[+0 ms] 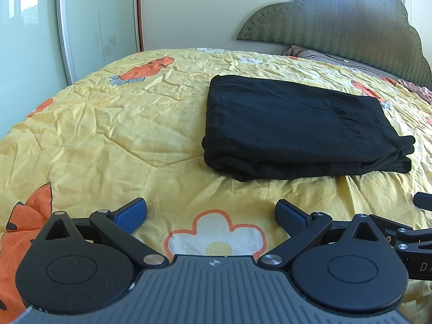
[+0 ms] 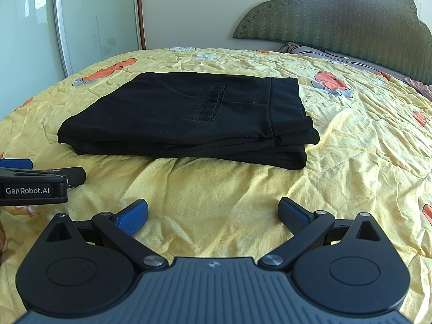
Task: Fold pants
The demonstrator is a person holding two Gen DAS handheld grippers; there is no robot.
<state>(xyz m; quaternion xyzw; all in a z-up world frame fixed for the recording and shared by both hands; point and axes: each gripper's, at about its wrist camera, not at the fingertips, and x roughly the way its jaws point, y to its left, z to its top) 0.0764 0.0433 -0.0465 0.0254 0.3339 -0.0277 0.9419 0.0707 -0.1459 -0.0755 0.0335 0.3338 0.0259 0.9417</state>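
Neatly folded black pants (image 1: 294, 127) lie on a yellow floral quilt (image 1: 113, 124); both grippers' jaws spread, empty.

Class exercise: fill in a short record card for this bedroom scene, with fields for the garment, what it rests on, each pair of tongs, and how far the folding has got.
garment: black pants, folded into a flat stack
surface: yellow flowered quilt
left tongs: open, empty, short of the pants
right tongs: open, empty, short of the pants
backdrop: green headboard
folding: looks finished
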